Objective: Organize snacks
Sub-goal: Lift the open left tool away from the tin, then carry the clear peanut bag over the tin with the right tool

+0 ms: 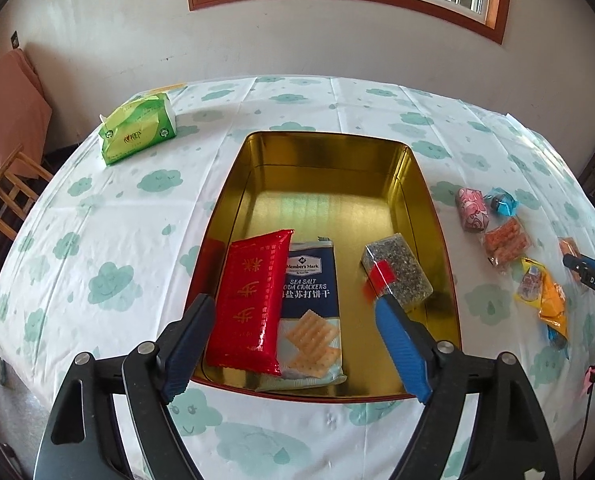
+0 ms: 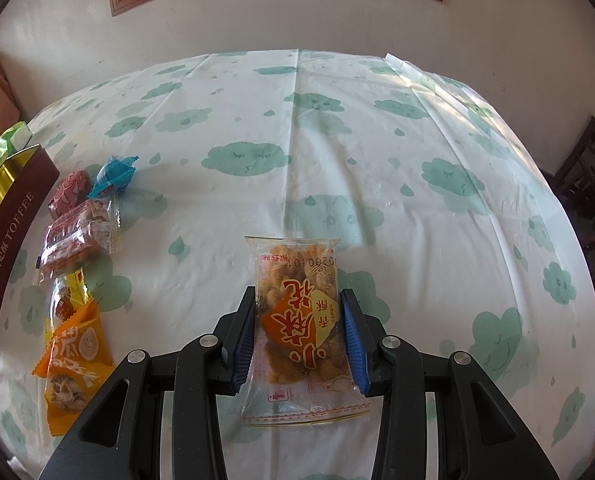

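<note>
A gold-lined tin (image 1: 421,184) stands open on the table. In it lie a red packet (image 1: 249,300), a blue soda cracker pack (image 1: 311,308) and a sesame bar (image 1: 397,272). My left gripper (image 1: 297,340) is open above the tin's near end, its right finger close to the sesame bar. My right gripper (image 2: 299,336) is shut on a clear packet of fried dough twists (image 2: 299,320). It shows at the right edge of the left wrist view (image 1: 589,276). Loose snacks lie right of the tin: pink candy (image 1: 472,210), blue candy (image 1: 500,201), orange bar (image 1: 505,242), yellow packet (image 1: 545,300).
A green tissue pack (image 1: 139,130) lies at the table's far left. The tin's maroon side reads TOFFEE in the right wrist view (image 2: 9,240). A wooden chair (image 1: 5,200) stands left of the table. Dark shelving (image 2: 593,200) stands at the right.
</note>
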`<state>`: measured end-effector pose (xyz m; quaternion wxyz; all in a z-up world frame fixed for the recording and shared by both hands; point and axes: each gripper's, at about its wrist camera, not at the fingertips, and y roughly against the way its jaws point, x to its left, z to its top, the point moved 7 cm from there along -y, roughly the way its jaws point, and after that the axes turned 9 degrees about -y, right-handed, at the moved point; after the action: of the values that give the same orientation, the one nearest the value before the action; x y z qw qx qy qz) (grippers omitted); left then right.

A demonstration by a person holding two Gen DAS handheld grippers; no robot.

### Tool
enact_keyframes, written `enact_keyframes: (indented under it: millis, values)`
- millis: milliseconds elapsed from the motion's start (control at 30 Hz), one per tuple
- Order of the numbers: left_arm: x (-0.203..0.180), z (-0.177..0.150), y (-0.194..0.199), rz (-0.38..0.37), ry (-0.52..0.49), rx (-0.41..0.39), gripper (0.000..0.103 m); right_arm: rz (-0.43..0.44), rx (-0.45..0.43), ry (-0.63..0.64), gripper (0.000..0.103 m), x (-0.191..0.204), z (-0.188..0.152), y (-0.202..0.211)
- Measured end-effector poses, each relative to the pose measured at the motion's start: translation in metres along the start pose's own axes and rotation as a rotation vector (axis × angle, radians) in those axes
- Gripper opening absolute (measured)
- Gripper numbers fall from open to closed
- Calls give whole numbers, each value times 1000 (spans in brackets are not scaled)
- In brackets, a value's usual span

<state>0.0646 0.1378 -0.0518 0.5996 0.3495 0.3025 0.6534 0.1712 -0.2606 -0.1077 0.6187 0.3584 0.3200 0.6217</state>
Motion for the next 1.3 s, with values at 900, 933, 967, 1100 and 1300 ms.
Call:
enact_keyframes:
  millis: [900,933,967,1100,1300]
  values:
    - [28,-11,16,22,112,-83,101,1,-110,-100,39,39,23,44]
    - [32,-12,15,24,124,-80,101,17,-115,-87,39,49,25,48]
    - [35,-13,15,30,136,-76,101,38,-118,-69,39,62,26,53]
    - [47,-18,15,62,159,-64,101,137,-117,-10,39,118,22,65]
    - [72,-28,14,109,207,-33,101,283,-93,95,39,197,6,80]
